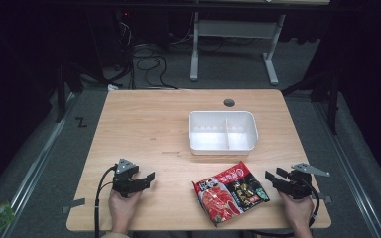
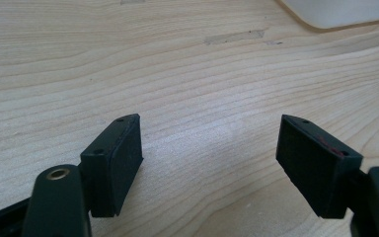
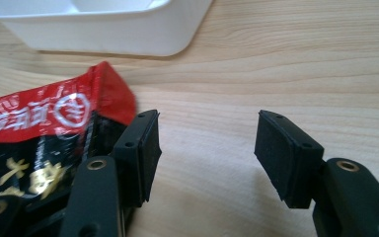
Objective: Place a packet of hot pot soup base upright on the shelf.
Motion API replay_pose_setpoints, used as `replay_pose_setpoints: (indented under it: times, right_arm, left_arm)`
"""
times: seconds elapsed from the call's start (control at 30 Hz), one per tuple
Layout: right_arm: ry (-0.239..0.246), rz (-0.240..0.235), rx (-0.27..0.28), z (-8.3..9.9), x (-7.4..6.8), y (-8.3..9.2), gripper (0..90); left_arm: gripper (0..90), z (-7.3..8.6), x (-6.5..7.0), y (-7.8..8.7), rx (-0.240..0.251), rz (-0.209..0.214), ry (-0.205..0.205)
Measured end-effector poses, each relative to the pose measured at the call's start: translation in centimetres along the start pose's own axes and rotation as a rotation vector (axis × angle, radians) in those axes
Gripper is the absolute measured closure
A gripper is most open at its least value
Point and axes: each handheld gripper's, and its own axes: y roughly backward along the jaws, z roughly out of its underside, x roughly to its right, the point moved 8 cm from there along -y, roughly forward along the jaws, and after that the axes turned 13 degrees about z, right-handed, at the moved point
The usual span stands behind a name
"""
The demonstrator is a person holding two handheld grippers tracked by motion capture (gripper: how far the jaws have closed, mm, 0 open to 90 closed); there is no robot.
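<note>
The red and black printed foil food packet [image 1: 231, 193] lay flat on the light wooden tabletop [image 1: 144, 124], just beside the right hand-held gripper [image 1: 274, 177] and on its inner side, toward the middle of the near edge. In the right gripper view the packet's [image 3: 39, 143] red corner sat against the outside of one jaw, not between the two; the jaws stood wide apart with only bare wood in the gap. The packet's long axis ran slantwise, from its near end by the table's front edge up toward the far right, so its upper right edge pointed at that gripper. The right hand was plainly the nearer one. The left hand-held gripper [image 1: 149, 177] rested well apart from the packet, across a stretch of bare wood, its jaws likewise wide and holding nothing, as the left gripper view confirmed [image 2: 209, 148]. Beyond the packet, farther from the person, stood the white plastic two-compartment tray [image 1: 222, 145], empty as far as could be told. Counted: one packet, one tray with two compartments, two grippers.
</note>
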Motion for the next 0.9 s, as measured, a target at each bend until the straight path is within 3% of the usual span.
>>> replay_pose_setpoints:
  times: [0.33, 0.5, 0.73, 0.9]
  right_arm:
    - [0.033, -0.079, 0.043, 0.3, -2.3, 1.5, 41.0]
    - [0.038, -0.102, 0.005, 0.7, -3.6, 1.2, 41.8]
    - [0.086, -0.122, -0.042, 0.7, -5.8, 0.1, 44.1]
    - [0.085, -0.106, -0.054, 0.9, -6.4, -0.6, 47.4]
  left_arm:
    - [26.2, 0.0, 0.0, 0.0, 0.008, -0.001, 0.001]
    - [26.4, 0.0, 0.0, -0.1, -0.002, -0.001, 0.006]
    - [26.5, 0.0, -0.1, -0.1, -0.002, -0.003, 0.008]
    - [26.6, 0.0, -0.1, 0.0, 0.005, -0.003, 0.007]
